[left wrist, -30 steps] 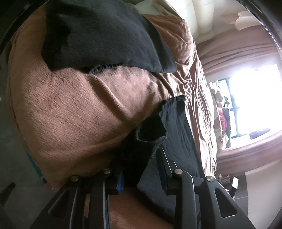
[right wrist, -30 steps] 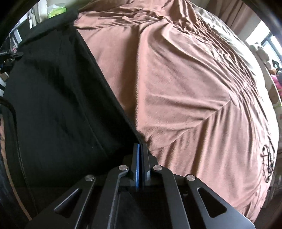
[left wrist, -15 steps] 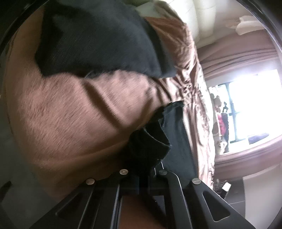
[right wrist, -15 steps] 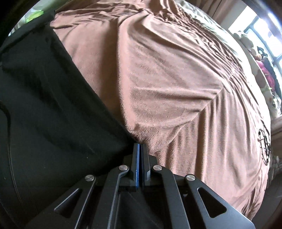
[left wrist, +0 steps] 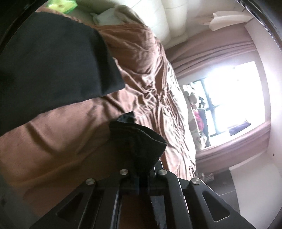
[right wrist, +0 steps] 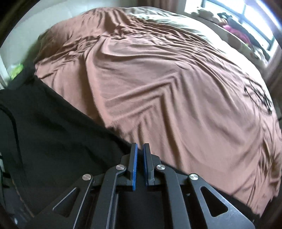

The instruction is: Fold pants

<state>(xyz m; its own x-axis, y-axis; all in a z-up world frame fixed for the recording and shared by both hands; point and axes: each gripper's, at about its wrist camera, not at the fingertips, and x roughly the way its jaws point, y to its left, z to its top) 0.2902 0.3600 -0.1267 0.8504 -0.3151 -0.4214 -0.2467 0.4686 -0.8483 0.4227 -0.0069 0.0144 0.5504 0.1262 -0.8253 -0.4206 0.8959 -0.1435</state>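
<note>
A brown bedspread [right wrist: 176, 88] covers the whole bed, rumpled into long creases, with a dark printed motif [right wrist: 260, 98] near its right-hand edge in the right wrist view. Beyond the bed a bright window [left wrist: 234, 98] stands framed by a mauve curtain [left wrist: 211, 51], and a pale padded headboard [left wrist: 167, 17] rises at the top of the left wrist view.

The black pants [right wrist: 44, 123] lie on the bedspread along the near left side of the bed, their straight edge running diagonally down toward the right gripper [right wrist: 140, 155]. In the left wrist view another broad stretch of the pants fills the upper left, blurred, and a bunched end of the same cloth rises just ahead of the fingers.

The left gripper [left wrist: 141, 178] is pressed together on that bunched cloth, pinching it. The right gripper's blue pads [right wrist: 134, 165] stand slightly apart with a narrow gap between them; nothing is held there, and the pants edge lies just beside its tips.

A green object [left wrist: 61, 5] sits near the headboard, too blurred to name.
</note>
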